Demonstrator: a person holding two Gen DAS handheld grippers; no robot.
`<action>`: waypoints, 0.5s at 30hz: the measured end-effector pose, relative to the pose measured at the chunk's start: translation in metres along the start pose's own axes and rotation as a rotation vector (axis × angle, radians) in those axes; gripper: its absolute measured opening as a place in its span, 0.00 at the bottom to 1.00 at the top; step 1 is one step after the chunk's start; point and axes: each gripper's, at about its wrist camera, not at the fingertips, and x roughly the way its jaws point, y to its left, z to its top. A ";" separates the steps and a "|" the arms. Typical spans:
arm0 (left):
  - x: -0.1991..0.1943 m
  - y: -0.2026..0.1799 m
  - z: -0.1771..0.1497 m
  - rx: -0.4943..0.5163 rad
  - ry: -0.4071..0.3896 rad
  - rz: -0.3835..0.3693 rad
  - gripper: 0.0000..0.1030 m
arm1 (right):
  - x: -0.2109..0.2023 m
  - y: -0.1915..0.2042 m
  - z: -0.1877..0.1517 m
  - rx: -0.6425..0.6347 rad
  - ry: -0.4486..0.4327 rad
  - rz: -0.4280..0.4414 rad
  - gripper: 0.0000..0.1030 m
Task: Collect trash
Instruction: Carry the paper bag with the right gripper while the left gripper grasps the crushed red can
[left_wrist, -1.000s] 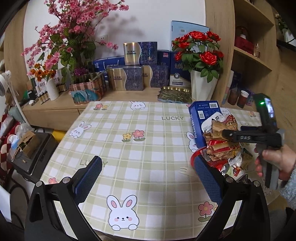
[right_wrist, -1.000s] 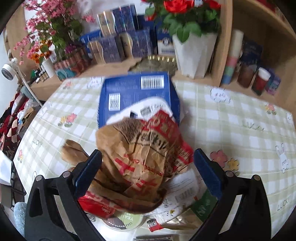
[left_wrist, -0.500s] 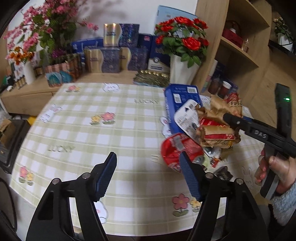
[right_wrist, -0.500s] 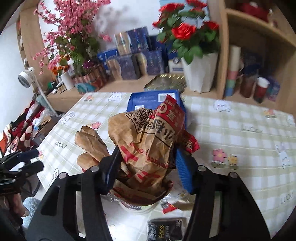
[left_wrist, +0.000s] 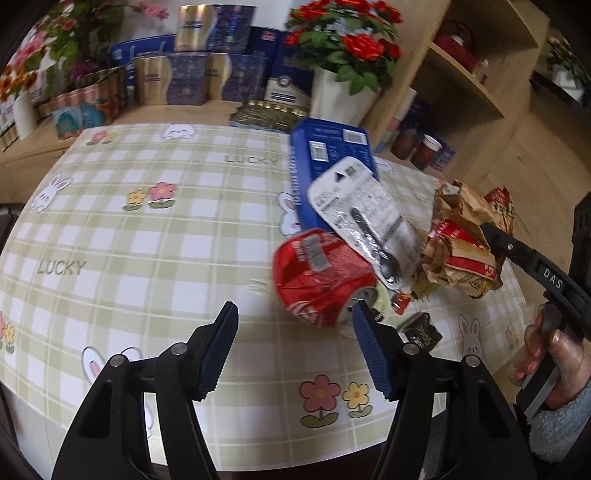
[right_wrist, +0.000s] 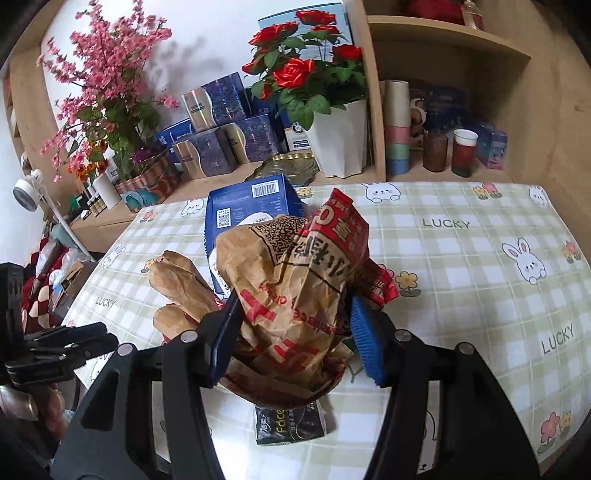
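**Trash pile on a checked tablecloth, seen from both grippers**

The right gripper (right_wrist: 291, 336) is shown clenched on a crumpled brown paper bag (right_wrist: 295, 288); both blue pads (right_wrist: 364, 343) are pressed into its sides, and the bag is seen raised off the table (right_wrist: 461, 280). In the left wrist view the same bag (left_wrist: 461, 251) is found at 3 o'clock, gripped by the black jaws held in a hand (left_wrist: 554, 354). The left gripper (left_wrist: 291, 350) is seen with its jaws closing; only bare cloth lies between them, and nothing is pressed by the pads. A crushed red can (left_wrist: 317, 277) is located just beyond its right pad, at about 1 o'clock of the gripper. A white wrapper (left_wrist: 358, 210) is laid over the can and over a blue box (left_wrist: 325, 162), which is placed further back at 12 o'clock. A small black sachet (right_wrist: 288, 424) is seen on the cloth under the bag, at 6 o'clock. A pot of red roses (right_wrist: 306, 74) is set on the shelf behind the table.
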 end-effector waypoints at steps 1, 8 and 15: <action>0.002 -0.004 -0.001 0.017 -0.001 -0.005 0.61 | -0.001 0.000 -0.001 -0.002 0.002 0.002 0.56; 0.023 -0.040 -0.001 0.214 -0.022 -0.021 0.57 | -0.004 -0.003 -0.007 0.007 0.010 0.016 0.56; 0.048 -0.047 0.003 0.323 0.023 -0.073 0.40 | -0.008 -0.010 -0.008 0.022 0.012 0.016 0.56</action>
